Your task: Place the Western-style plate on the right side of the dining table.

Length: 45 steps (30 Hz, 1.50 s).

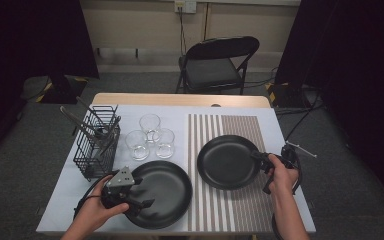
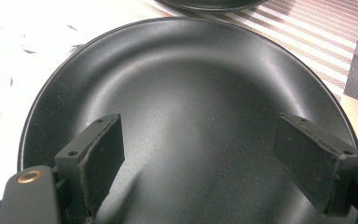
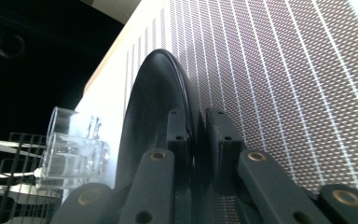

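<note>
Your right claw (image 1: 258, 158) is closed on the rim of the right black plate (image 1: 226, 161), one jaw inside the rim and one outside, gripping it at the plate's right edge. In the right gripper view the pads (image 3: 177, 135) press the rim (image 3: 193, 140) from both sides.

That plate lies on the striped mat (image 1: 240, 210), toward the right half of the surface (image 1: 55, 210), midway between the near and far edges. It is round, so it has no long axis; its hollow faces up. From the high view you cannot tell whether it lies flat or the gripped edge is raised.

Your left claw (image 1: 142, 199) hangs over the left black plate (image 1: 167, 187) with its jaws wide apart and nothing between them. In the left gripper view the fingers (image 2: 100, 154) stand over the plate's bowl (image 2: 191, 93).

The left plate sits near the near edge of the surface, left of the mat, hollow up. Three clear glasses (image 1: 150, 137) stand grouped behind it, and a black wire basket (image 1: 97, 145) with utensils stands near the left edge.
</note>
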Motion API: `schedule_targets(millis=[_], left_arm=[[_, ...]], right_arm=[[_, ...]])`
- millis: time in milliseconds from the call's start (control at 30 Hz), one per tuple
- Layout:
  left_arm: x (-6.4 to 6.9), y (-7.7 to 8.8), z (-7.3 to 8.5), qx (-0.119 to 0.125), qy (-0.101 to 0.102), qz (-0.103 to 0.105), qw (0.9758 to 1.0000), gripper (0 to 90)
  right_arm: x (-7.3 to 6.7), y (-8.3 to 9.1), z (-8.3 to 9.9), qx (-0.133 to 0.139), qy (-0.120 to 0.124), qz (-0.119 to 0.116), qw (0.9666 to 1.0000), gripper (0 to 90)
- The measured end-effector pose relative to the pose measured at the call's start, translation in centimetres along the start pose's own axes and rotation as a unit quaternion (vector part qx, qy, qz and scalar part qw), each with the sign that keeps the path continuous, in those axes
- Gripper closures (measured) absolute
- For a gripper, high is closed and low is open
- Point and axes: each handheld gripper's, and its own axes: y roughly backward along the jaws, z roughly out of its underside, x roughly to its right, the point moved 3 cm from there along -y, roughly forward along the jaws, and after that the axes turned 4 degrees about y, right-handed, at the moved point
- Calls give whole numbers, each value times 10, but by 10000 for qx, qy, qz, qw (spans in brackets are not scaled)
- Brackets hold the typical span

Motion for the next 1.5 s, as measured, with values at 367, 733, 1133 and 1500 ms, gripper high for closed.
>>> schedule_targets(millis=[367, 733, 1133, 1500], left_arm=[[-1, 2, 1, 11, 46, -35, 10000, 161], [-1, 2, 1, 62, 47, -14, 10000, 161], [-3, 2, 1, 48, 81, -41, 9999, 161], [-3, 3, 1, 48, 42, -29, 10000, 160]], right_arm=[[3, -1, 1, -88, 218, 174, 9996, 828], [0, 0, 0, -123, 347, 205, 9991, 830], [2, 1, -1, -211, 501, 312, 9980, 831], [5, 2, -2, -212, 523, 378, 9977, 836]])
